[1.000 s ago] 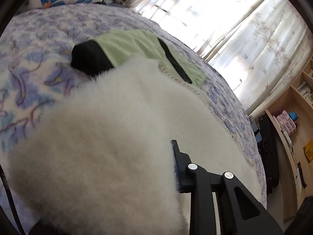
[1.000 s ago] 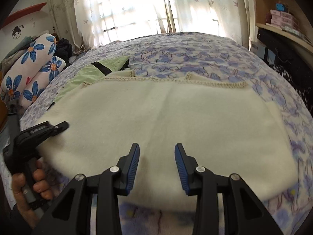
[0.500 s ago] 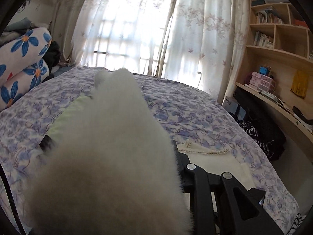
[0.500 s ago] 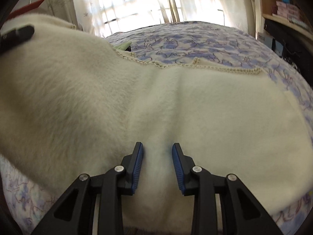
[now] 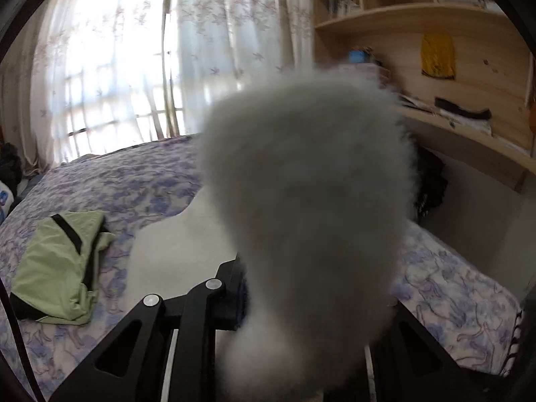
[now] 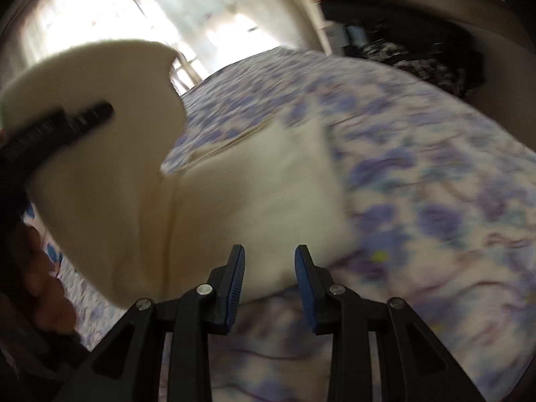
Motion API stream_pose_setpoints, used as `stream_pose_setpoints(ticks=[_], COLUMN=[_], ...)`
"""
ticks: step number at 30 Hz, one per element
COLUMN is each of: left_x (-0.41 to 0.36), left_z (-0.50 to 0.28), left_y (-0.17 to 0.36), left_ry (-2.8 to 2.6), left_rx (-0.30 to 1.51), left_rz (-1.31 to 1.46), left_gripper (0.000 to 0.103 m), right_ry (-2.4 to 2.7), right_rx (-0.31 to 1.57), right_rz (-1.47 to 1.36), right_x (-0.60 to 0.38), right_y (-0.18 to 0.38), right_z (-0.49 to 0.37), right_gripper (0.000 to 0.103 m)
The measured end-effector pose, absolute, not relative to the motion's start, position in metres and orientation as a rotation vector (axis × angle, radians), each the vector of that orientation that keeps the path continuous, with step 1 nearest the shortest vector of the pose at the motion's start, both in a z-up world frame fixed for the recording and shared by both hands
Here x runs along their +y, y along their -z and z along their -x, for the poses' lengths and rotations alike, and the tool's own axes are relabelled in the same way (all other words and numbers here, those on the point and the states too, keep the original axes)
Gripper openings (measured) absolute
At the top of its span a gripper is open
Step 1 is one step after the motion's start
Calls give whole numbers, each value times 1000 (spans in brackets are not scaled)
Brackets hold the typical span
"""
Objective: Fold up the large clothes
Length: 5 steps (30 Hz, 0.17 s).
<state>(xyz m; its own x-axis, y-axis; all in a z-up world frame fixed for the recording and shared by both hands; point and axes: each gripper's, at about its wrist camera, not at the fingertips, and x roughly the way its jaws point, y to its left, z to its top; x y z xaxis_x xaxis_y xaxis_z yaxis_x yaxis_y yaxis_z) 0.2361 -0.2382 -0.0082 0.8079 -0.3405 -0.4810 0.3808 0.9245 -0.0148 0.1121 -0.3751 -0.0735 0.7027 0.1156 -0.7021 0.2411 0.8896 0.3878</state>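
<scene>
A large cream fleece garment (image 6: 261, 201) lies on the bed. My left gripper (image 5: 301, 301) is shut on one end of it and holds that end lifted, so blurred fleece (image 5: 308, 201) fills the middle of the left wrist view. The left gripper also shows in the right wrist view (image 6: 57, 127), high at the left with the raised flap (image 6: 100, 134). My right gripper (image 6: 269, 284) is open, its blue-padded fingers (image 6: 234, 284) at the garment's near edge, holding nothing.
The bed has a purple floral cover (image 6: 435, 184). A folded green garment with black trim (image 5: 60, 264) lies at the left. Curtained windows (image 5: 134, 50) stand behind the bed. A wooden desk and shelves (image 5: 452, 67) and a dark bag (image 5: 432, 184) are at the right.
My left gripper has swung the lifted end of the fleece from left towards the right across the bed. The right gripper has shifted right along the near edge; its view is motion-blurred.
</scene>
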Motion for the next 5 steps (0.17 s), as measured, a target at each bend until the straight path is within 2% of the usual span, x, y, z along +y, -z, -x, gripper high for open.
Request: stream_pose_setpoints(ticks=[3, 5], left_x=[-290, -309], left_z=[-249, -246], left_y=[77, 114], left_ry=[426, 386], left_rx=[646, 683], left_rz=[-215, -306], left_gripper=[21, 28], right_ry=[153, 184], right_rx=[789, 798], right_rz=[-483, -489], right_x=[-404, -416], right_y=[74, 78], right_z=[-99, -92], right_gripper=[32, 32])
